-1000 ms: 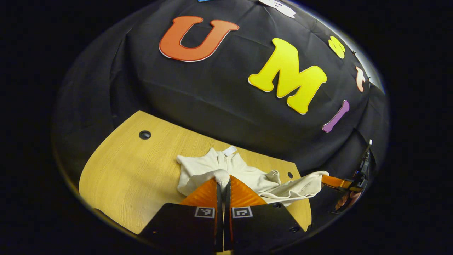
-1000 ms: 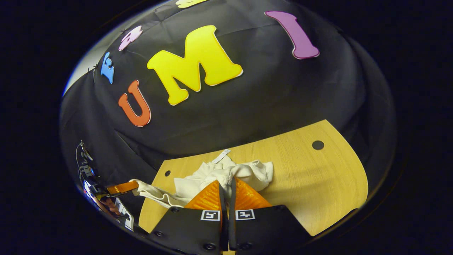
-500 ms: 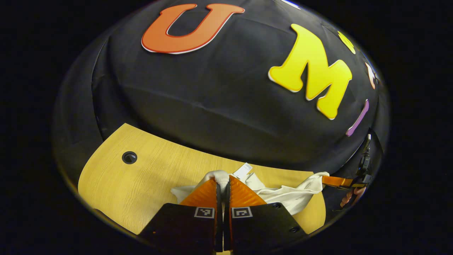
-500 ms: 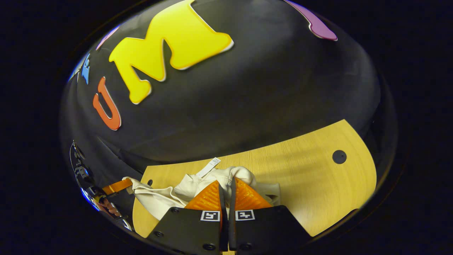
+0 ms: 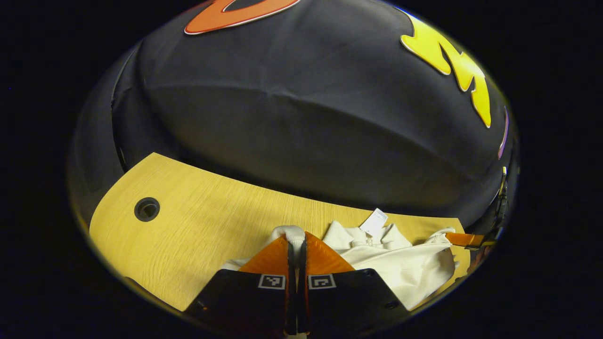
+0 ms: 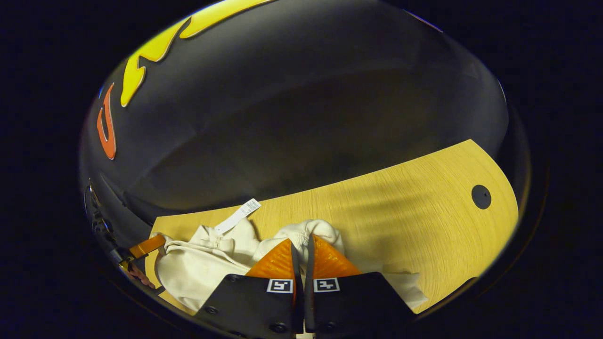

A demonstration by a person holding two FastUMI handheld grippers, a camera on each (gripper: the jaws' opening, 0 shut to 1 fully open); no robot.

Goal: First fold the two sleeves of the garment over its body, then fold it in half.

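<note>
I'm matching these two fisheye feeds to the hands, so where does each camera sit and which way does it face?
Left gripper view: rides the left claw, looking along its fingers, shut on cream garment, across wooden table to the booth wall.
Right gripper view: rides the right claw, likewise pinching cloth, facing the wall.
Shared: garment, its white tag, table; each catches the other claw.

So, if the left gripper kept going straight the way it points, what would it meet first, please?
The left gripper already pinches the cream garment; beyond it, probably the wooden table, then the booth wall, though depth is unclear.
</note>
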